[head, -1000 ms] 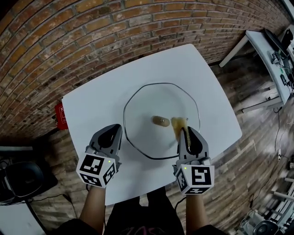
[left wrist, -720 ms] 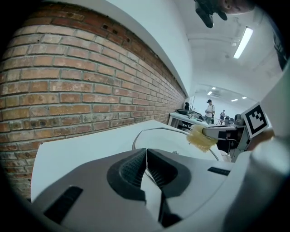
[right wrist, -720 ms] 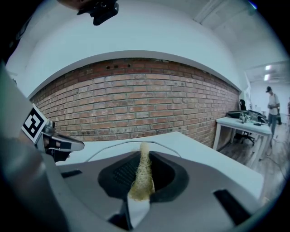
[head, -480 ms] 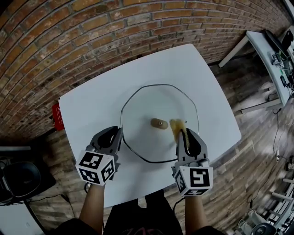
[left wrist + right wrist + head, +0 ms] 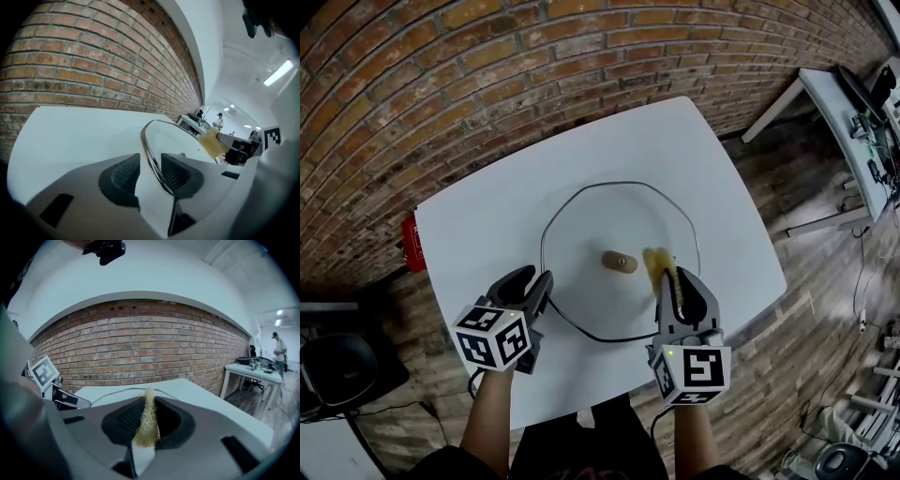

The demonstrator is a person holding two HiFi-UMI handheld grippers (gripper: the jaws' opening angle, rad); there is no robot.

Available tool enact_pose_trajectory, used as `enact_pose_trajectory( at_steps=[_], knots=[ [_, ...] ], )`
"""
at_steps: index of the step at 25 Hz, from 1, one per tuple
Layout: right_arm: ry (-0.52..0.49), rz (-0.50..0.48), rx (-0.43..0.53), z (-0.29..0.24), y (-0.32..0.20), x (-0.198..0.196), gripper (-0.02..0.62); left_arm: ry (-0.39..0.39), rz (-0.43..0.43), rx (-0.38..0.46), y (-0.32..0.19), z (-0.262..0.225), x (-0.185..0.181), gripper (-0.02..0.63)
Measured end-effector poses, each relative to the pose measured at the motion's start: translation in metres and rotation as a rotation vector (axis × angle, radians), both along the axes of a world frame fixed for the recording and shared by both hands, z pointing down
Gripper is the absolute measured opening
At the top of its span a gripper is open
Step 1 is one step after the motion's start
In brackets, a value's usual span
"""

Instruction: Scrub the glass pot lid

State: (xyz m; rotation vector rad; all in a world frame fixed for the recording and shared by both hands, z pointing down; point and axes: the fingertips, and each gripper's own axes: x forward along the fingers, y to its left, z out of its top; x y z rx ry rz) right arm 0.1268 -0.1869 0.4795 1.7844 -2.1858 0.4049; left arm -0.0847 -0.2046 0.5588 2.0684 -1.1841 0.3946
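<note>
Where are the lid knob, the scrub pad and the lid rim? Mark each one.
lid knob (image 5: pixel 620 262): head view, top of the brown knob.
scrub pad (image 5: pixel 658 262): head view, its free yellow end over the glass.
lid rim (image 5: pixel 152 161): left gripper view, the metal band's near stretch.

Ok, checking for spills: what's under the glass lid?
Only the white table shows through the glass lid; the patches beneath its knob and the sponge are covered.

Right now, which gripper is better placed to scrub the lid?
Right: the right gripper is shut on the sponge, already on the glass pot lid. The left gripper has just been opening, lid rim between its fingers.
</note>
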Motion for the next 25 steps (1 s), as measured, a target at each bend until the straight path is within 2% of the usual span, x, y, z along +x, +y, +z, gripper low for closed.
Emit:
enact_pose_trajectory(
  at_steps=[5,18,25],
  knots=[
    [0.003,0.0,0.0,0.0,-0.004,0.002,0.058,0.07,-0.023,-0.023,-0.004,0.004,0.003,0.127],
    [0.001,-0.009,0.003,-0.006,-0.023,-0.006,0.058,0.083,-0.004,-0.046,-0.006,0.01,0.011,0.114],
    [-0.036,-0.091,0.035,-0.016,-0.058,-0.057,0.058,0.088,-0.015,-0.052,-0.005,0.01,0.011,0.114]
  ],
)
